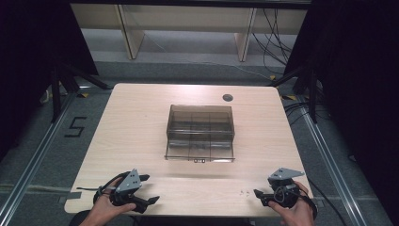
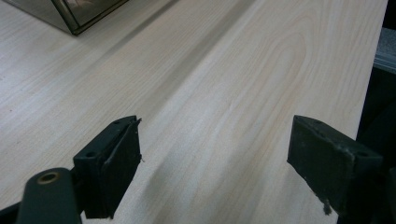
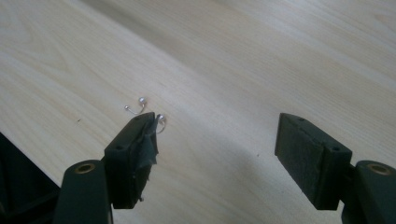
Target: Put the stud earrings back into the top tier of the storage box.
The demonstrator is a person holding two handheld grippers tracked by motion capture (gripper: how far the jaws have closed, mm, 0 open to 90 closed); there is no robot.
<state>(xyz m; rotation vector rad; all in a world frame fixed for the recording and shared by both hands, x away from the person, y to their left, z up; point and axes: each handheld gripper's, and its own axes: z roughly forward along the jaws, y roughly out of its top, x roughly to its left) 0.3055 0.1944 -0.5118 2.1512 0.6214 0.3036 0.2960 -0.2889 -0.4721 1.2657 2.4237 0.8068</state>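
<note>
**High view: both grippers rest open at the table's near edge**

High view shows the left gripper [image 1: 147, 189] by the near-left corner and the right gripper [image 1: 258, 194] by the near-right corner, each held in a hand, jaws spread and empty. A smoky compartmented box [image 1: 200, 133] sits mid-table [image 1: 136, 117]. Right gripper view reveals two small pearl-tipped earrings [image 3: 136, 106] just beyond its left jaw's tip.

Overhead light bright on pale surface [image 1: 141, 122], surroundings dark. Soft diagonal shadow bands in both gripper views. Jaws close to lens, slightly soft. No strong glare.
</note>
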